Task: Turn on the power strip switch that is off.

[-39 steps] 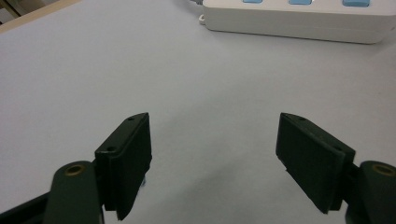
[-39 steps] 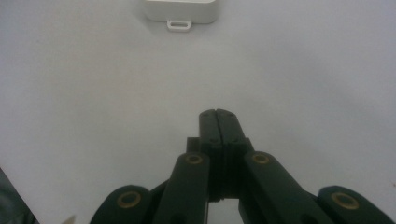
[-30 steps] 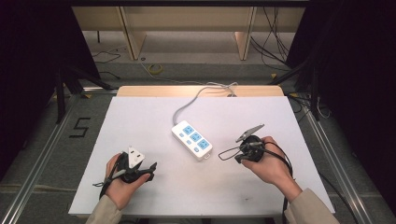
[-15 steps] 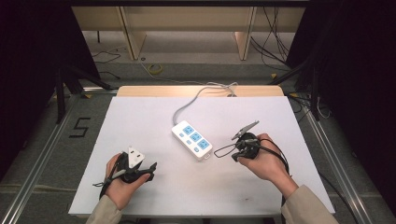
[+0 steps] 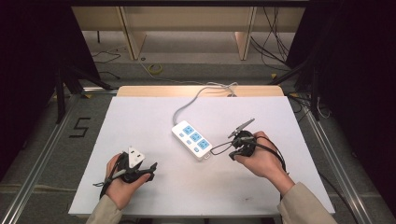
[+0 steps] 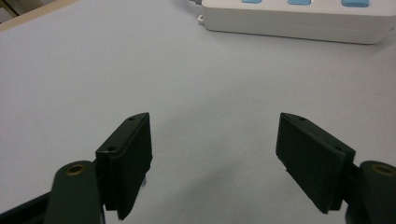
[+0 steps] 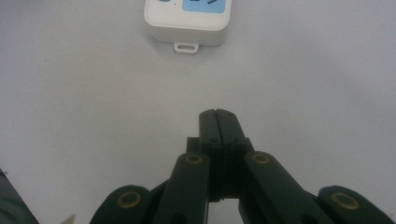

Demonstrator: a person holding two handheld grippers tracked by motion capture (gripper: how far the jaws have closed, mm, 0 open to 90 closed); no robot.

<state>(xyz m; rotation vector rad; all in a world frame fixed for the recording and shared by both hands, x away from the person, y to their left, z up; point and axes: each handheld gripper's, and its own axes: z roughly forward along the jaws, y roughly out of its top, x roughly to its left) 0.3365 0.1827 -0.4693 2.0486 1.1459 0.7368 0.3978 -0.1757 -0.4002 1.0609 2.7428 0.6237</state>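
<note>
A white power strip with blue sockets lies near the middle of the white table, set at a slant, and its pale cord runs from its far end toward the back edge of the table.

The right tongs sit just beside the near end of the power strip, on its right, not touching it. In the right gripper view their two black jaws are pressed flat together with nothing between them, and they point at the end of the power strip, where a small white hanging loop sticks out; bare table lies between the tips and that loop.

The left tongs rest low over the table near its front left part, well apart from the power strip. In the left gripper view the jaws stand wide apart and hold nothing, with bare table between them, and the long side of the power strip runs across the top of that view. A white plate sits on top of the left gripper.
</note>
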